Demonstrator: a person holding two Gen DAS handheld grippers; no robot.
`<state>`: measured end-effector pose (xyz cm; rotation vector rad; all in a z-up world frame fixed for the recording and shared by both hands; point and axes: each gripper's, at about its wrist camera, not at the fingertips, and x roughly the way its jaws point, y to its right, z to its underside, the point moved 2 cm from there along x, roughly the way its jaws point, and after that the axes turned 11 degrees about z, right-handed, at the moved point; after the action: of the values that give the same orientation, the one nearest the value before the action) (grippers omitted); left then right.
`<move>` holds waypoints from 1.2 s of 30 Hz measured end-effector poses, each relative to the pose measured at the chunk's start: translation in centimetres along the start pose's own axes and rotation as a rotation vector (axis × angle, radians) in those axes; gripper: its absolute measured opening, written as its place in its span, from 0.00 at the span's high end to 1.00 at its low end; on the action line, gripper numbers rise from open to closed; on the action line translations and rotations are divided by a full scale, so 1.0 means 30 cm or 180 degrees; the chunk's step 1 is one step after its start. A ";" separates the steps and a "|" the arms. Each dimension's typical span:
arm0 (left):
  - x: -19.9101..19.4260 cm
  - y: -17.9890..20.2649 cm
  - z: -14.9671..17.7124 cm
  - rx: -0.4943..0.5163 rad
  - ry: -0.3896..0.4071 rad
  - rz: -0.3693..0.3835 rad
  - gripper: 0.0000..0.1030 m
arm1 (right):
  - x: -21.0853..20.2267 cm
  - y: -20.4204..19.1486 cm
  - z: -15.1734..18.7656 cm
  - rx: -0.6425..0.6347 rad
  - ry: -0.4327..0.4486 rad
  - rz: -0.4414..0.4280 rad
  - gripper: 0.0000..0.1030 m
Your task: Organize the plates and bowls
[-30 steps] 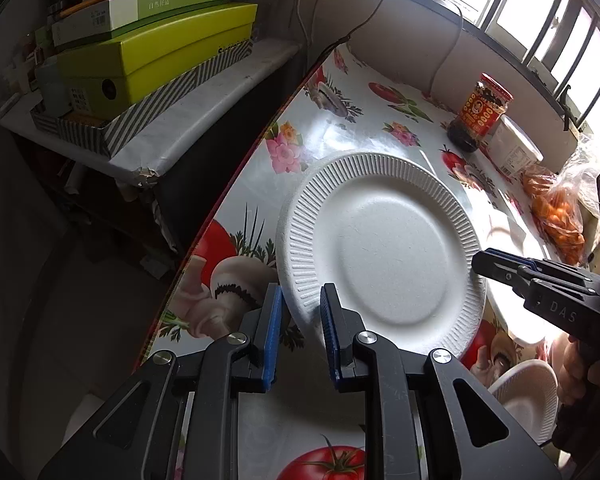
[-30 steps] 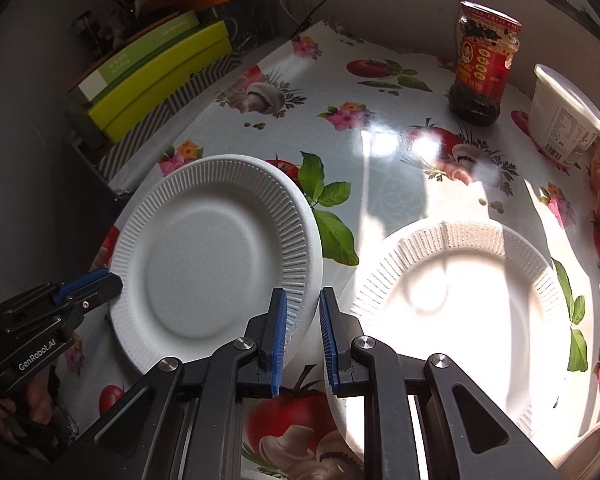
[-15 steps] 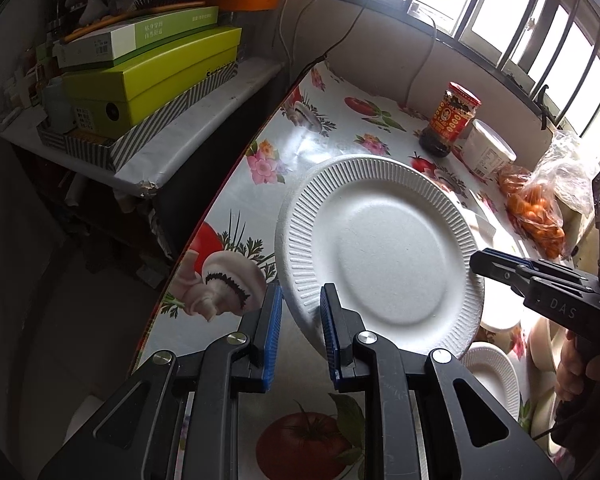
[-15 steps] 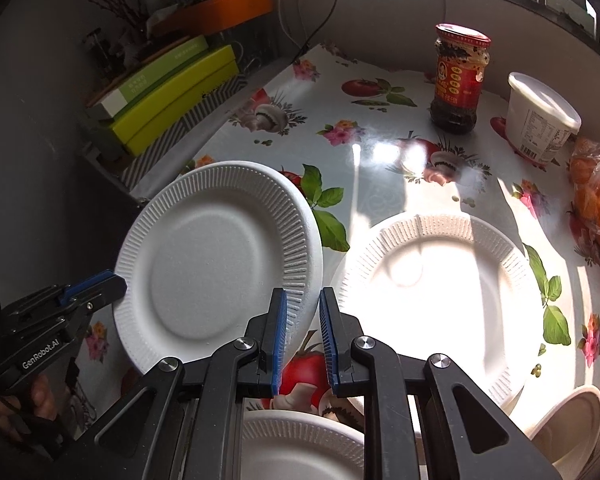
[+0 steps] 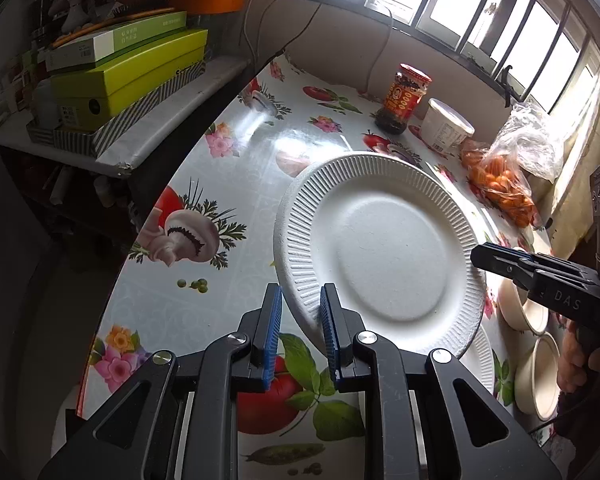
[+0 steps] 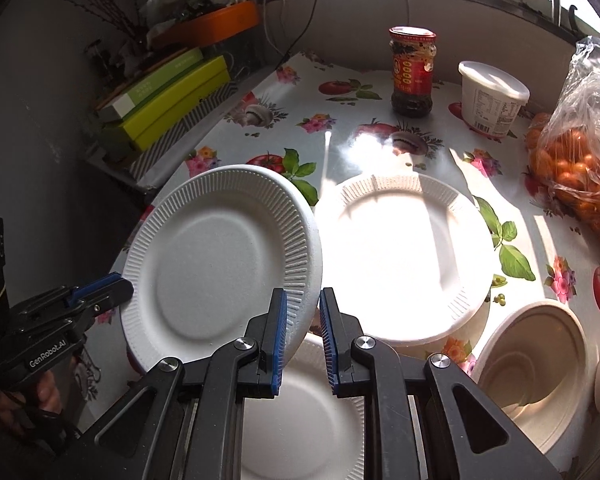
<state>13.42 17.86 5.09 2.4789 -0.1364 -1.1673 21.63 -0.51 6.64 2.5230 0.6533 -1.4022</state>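
A white ribbed paper plate (image 5: 384, 248) is held in the air above the table, tilted. My left gripper (image 5: 300, 322) is shut on its near-left rim. My right gripper (image 6: 303, 316) is shut on its opposite rim; the plate also shows in the right wrist view (image 6: 220, 256). The right gripper shows in the left wrist view (image 5: 500, 260) at the plate's right edge. A larger white plate (image 6: 408, 256) lies on the table beyond. Another white plate (image 6: 304, 408) lies under my right gripper. Beige bowls (image 6: 536, 364) stand at the right.
A red-labelled jar (image 6: 412, 72), a white tub (image 6: 492, 100) and a bag of small orange fruit (image 6: 580, 168) stand at the table's far side. Stacked green boxes (image 5: 124, 76) sit on a shelf left of the flowered tablecloth (image 5: 220, 184).
Both grippers have lifted the held plate higher and drawn it back toward the near side. More of the table, the lower plate and the bowls have come into view.
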 end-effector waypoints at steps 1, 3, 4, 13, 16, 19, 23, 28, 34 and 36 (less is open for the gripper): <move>-0.003 0.010 0.009 0.0011 -0.0003 0.0011 0.80 | -0.008 0.008 0.015 0.0006 0.0001 0.0007 0.84; -0.007 0.026 0.027 0.0037 -0.0017 0.0033 0.80 | -0.023 0.021 0.039 0.0021 0.0000 0.0019 0.84; -0.009 0.033 0.036 0.0045 -0.0023 0.0042 0.80 | -0.030 0.026 0.051 0.0031 -0.0001 0.0020 0.84; -0.018 0.085 0.111 0.0110 -0.0087 0.0121 0.80 | -0.069 0.066 0.157 0.0092 -0.0048 0.0073 0.84; -0.010 0.099 0.137 0.0125 -0.0131 0.0145 0.80 | -0.070 0.081 0.189 0.0129 -0.0092 0.0079 0.84; 0.002 0.113 0.168 0.0141 -0.0189 0.0170 0.80 | -0.070 0.093 0.222 0.0146 -0.0131 0.0099 0.84; 0.022 0.119 0.202 0.0146 -0.0266 0.0206 0.80 | -0.065 0.109 0.268 0.0196 -0.0183 0.0109 0.84; 0.038 0.128 0.232 0.0160 -0.0338 0.0218 0.80 | -0.056 0.121 0.307 0.0226 -0.0241 0.0124 0.84; 0.050 0.135 0.250 0.0183 -0.0391 0.0201 0.80 | -0.049 0.130 0.324 0.0265 -0.0270 0.0129 0.84; 0.053 0.135 0.254 0.0183 -0.0405 0.0197 0.80 | -0.047 0.131 0.327 0.0273 -0.0283 0.0129 0.84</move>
<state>8.99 11.38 1.15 2.4302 -0.2839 -1.3120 15.31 -7.94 2.36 2.5055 0.5342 -1.5496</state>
